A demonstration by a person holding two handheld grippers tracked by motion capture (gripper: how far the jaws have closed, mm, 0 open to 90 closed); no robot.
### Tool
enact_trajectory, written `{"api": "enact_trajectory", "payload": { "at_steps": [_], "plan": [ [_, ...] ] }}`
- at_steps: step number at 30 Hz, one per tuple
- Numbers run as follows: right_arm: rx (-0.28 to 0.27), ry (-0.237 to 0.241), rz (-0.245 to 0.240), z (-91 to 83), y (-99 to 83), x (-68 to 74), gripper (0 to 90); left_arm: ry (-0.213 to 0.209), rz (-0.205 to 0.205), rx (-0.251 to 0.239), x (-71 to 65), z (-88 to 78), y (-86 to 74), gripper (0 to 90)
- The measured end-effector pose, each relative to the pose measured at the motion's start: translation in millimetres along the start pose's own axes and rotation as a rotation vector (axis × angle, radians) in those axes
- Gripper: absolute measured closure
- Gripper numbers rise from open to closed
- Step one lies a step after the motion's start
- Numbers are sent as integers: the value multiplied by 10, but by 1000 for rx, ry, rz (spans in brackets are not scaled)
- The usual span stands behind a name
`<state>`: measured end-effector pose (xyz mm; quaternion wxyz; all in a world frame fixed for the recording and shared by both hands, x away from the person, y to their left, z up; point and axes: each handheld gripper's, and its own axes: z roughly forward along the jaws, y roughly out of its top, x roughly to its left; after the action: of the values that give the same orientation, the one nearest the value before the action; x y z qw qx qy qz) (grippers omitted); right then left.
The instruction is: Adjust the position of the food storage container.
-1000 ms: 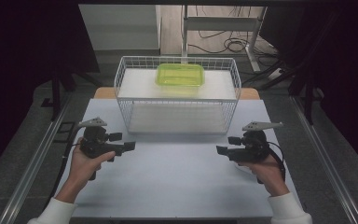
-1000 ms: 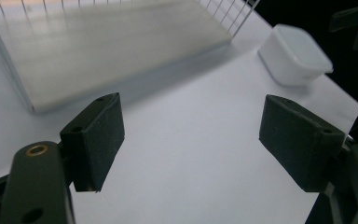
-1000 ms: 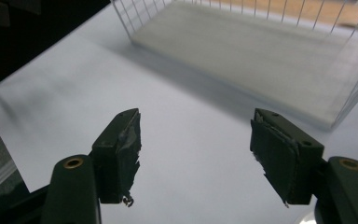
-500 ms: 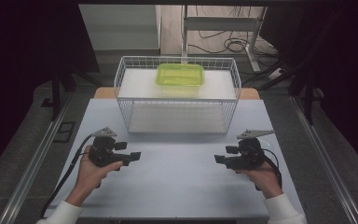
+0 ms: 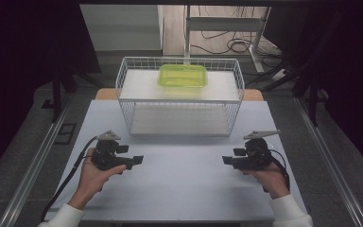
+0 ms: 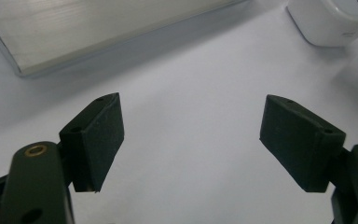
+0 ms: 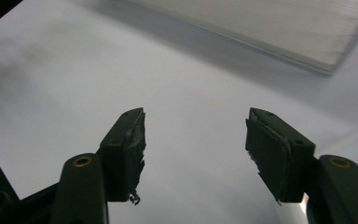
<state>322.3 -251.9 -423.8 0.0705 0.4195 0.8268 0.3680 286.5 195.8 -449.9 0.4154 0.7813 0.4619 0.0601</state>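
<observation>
White surface (image 5: 184, 179), dark room around. Wire basket (image 5: 179, 101) at 12 o'clock holds the green container (image 5: 183, 75). Left gripper (image 5: 137, 160) wide, empty; right gripper (image 5: 227, 161) has just been narrowing, empty. White object (image 6: 328, 21) cut off in the left gripper view.

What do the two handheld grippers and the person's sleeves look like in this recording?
Both the left gripper and the right gripper are black, blocky units, each topped by a grey three-cornered plate and trailing a black cable. Up close, each has two black rectangular pads on arms with brass-coloured rivets; the right gripper's pads look frayed at the edges. The white sleeves cover both wrists.
</observation>
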Motion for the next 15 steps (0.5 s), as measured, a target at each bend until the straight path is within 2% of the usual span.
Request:
{"api": "enact_trajectory", "payload": {
  "at_steps": [4,7,8,9,11,12,13,15],
  "plan": [
    [-9,-45,33,-137,42,-183,417,7,1,8,6,15,-1,208],
    [27,-92,47,-198,110,-358,437,11,16,22,2,39,-11,206],
    [48,-101,55,-215,161,-474,450,13,19,26,0,44,-13,204],
    [48,-101,55,-215,161,-474,450,16,27,32,1,55,-16,204],
    [77,-123,80,-210,227,-630,469,22,31,39,-4,71,-21,201],
    [107,-150,98,-182,277,-766,490,21,34,42,-5,74,-22,200],
    [107,-150,98,-182,277,-766,490,20,34,42,-7,76,-23,200],
    [131,-171,113,-142,324,-882,521,18,32,41,-8,75,-22,199]
  ]
}}
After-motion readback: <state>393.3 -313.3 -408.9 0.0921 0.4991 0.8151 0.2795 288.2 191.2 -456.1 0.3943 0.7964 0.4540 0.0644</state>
